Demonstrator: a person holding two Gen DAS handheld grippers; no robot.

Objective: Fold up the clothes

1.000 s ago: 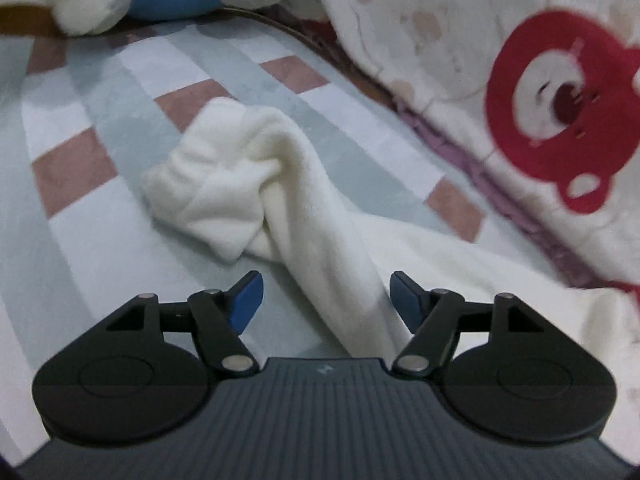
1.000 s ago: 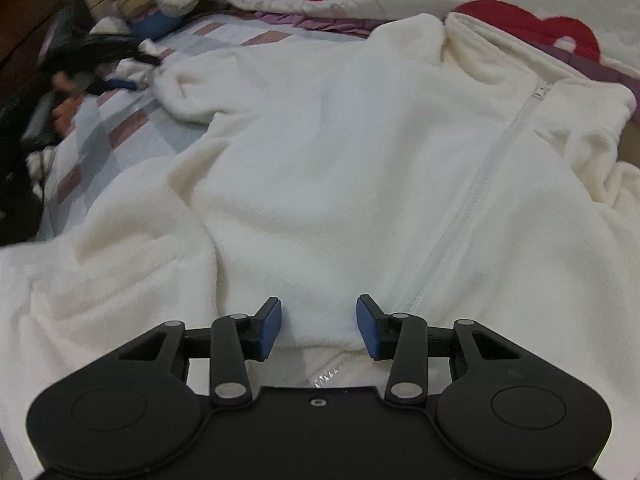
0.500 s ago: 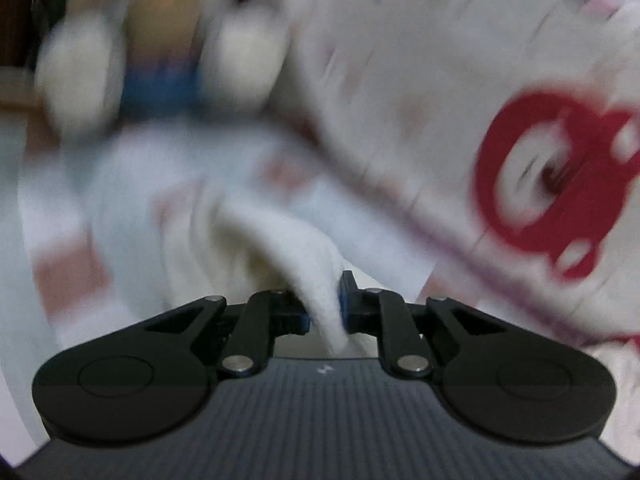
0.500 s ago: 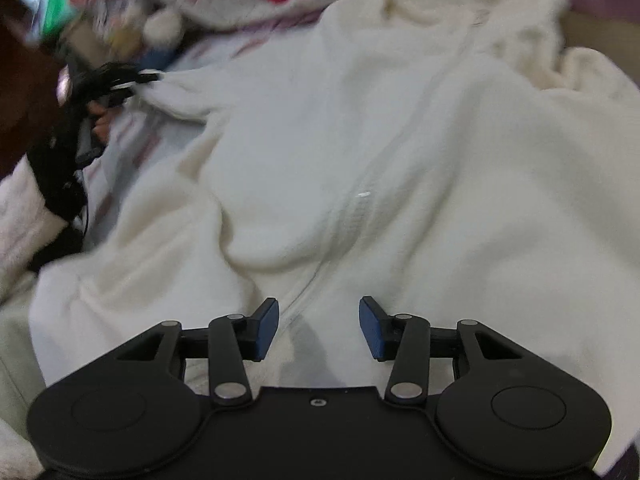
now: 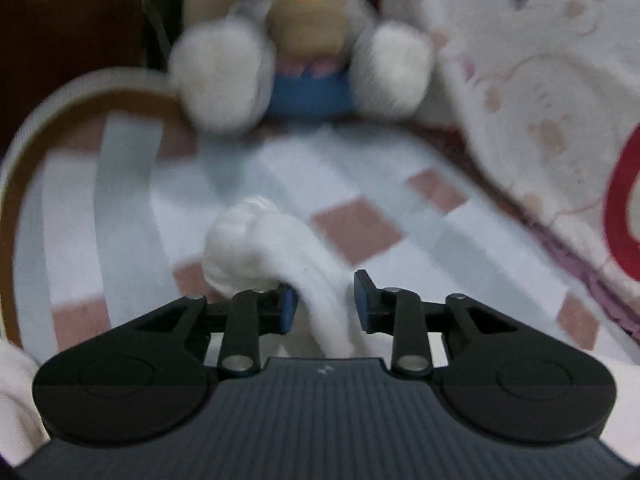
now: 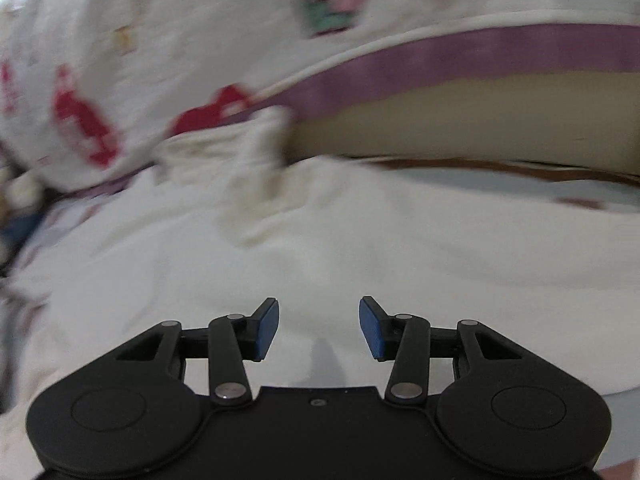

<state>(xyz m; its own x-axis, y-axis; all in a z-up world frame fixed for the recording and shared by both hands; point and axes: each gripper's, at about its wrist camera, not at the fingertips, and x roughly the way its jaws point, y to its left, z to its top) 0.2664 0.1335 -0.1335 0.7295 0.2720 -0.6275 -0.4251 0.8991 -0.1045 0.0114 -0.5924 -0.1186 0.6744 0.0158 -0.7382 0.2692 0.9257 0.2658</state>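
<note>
A cream fleece zip jacket lies spread on the bed. In the left wrist view its sleeve (image 5: 276, 248) runs back between the blue pads of my left gripper (image 5: 323, 302); the jaws stand partly apart, the left pad touching the fleece, the right pad clear of it. The sleeve cuff is bunched just ahead of the fingers. In the right wrist view my right gripper (image 6: 319, 326) is open and empty just above the jacket body (image 6: 280, 248). The jacket collar (image 6: 236, 148) is bunched at the far side. Both views are blurred.
A checked blue, white and brown sheet (image 5: 360, 188) covers the bed. A plush toy (image 5: 304, 48) sits at the far end. A white quilt with red bear prints (image 5: 560, 80) lies along the right; it also shows in the right wrist view (image 6: 160, 40), with a purple band (image 6: 480, 56).
My left gripper shut on the sleeve, then opened partly, and moved toward the plush toy. My right gripper stayed open and swung right across the jacket toward the quilt.
</note>
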